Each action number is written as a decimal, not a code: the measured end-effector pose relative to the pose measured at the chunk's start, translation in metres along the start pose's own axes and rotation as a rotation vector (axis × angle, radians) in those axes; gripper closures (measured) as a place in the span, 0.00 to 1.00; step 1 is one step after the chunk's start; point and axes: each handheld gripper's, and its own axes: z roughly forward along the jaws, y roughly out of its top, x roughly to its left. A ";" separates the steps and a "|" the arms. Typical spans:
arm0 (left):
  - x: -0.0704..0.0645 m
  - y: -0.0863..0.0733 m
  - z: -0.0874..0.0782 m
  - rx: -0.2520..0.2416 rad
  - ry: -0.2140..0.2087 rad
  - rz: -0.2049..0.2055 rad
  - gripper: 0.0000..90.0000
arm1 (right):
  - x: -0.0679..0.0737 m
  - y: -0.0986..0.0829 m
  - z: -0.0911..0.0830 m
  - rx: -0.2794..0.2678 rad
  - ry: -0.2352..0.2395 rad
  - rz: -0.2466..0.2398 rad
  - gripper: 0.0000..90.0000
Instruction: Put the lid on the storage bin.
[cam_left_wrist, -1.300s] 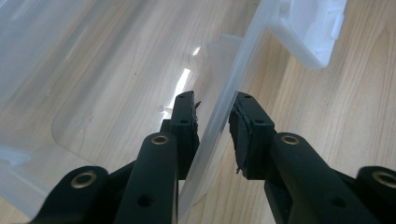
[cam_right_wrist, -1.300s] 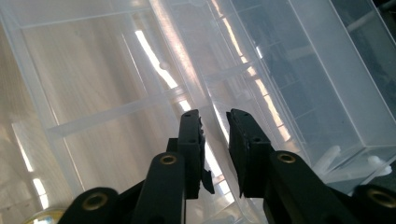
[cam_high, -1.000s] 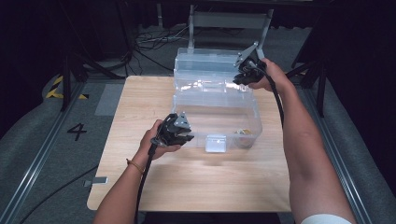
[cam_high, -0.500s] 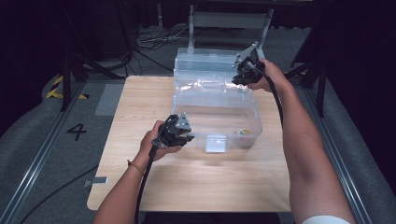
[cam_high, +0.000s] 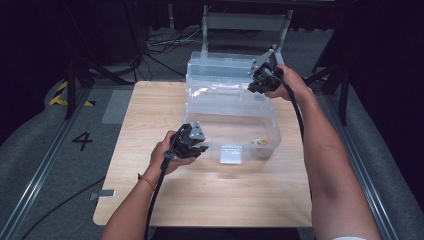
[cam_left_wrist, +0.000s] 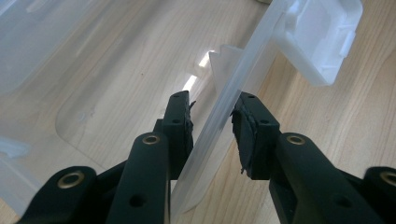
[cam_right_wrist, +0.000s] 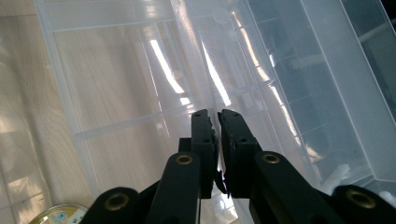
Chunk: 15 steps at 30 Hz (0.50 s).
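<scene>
Tongs are seen in the high view: the left tongs (cam_high: 200, 145) are set on the front wall of the clear plastic box (cam_high: 230, 112), and the right tongs (cam_high: 255, 82) are held at its back edge, by the raised lid (cam_high: 225, 62). Almost nothing has been moved since a second ago, so the box is judged to be kept steady on the wooden bench (cam_high: 150, 115).

From the left tongs' view, a thin, smooth wall (cam_left_wrist: 233, 98) is seen between half-open jaws, beside a white latch (cam_left_wrist: 327, 42).

From the right tongs' view, the jaws are nearly shut on a clear ridge (cam_right_wrist: 208, 88). A round tin (cam_right_wrist: 58, 214) is seen inside.
</scene>
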 end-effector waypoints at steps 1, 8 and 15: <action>0.000 0.000 0.000 0.001 0.000 -0.001 0.75 | 0.001 0.000 -0.001 -0.002 0.002 -0.004 0.95; -0.001 0.000 0.000 0.003 0.006 -0.007 0.74 | 0.008 0.002 -0.005 0.004 -0.013 -0.021 0.95; -0.002 0.000 0.003 0.004 -0.003 -0.009 0.71 | 0.017 0.002 -0.011 0.026 -0.029 -0.032 0.95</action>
